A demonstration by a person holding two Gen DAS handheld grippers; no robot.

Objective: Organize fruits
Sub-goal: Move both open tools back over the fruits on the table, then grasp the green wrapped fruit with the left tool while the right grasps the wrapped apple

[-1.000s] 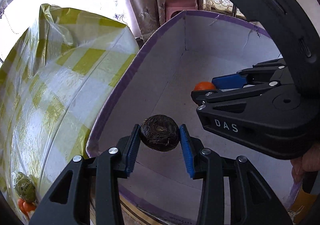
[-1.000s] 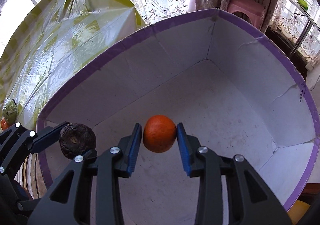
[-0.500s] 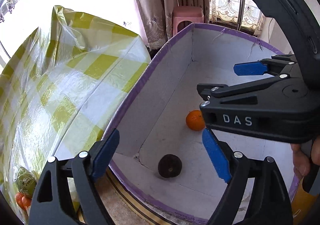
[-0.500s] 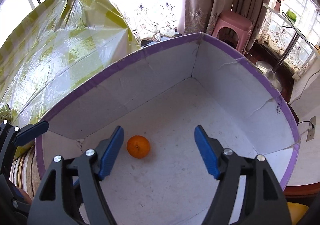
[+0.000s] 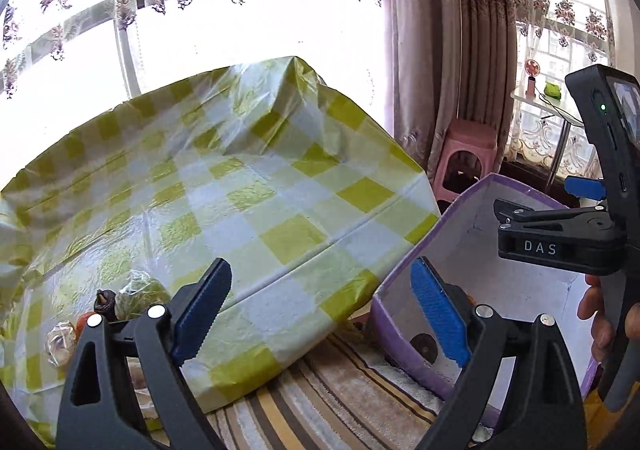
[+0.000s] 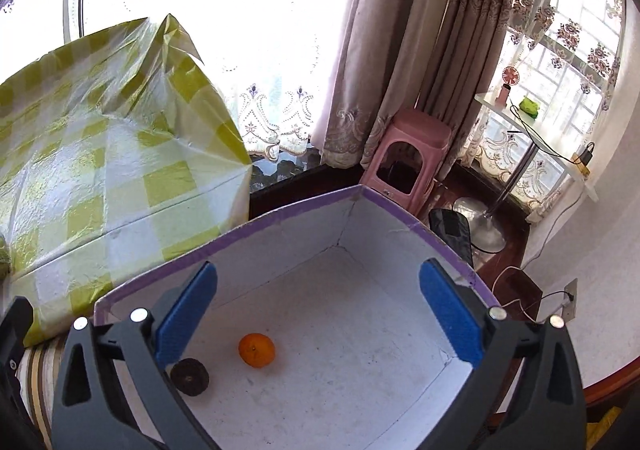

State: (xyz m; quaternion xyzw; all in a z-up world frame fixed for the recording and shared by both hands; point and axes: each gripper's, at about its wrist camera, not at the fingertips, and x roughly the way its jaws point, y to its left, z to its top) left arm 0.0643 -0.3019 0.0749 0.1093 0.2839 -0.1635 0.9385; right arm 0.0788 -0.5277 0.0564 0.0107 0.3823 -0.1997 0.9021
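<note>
Resting in box, round orange, wrinkled dark fruit

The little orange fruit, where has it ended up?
In the right wrist view, the orange fruit lies on the floor of the purple-rimmed box, near its left wall, just right of the dark round fruit.

My left gripper is matte black plastic: two angular fingers with triangular cut-outs, silver round screw heads near the tips, and blue ribbed pads on the inner faces. My right gripper is the same build; seen side-on from the left wrist it carries white "DAS" lettering, a small green light on its upright black housing, and bare skin of my right hand at the grip.
</note>
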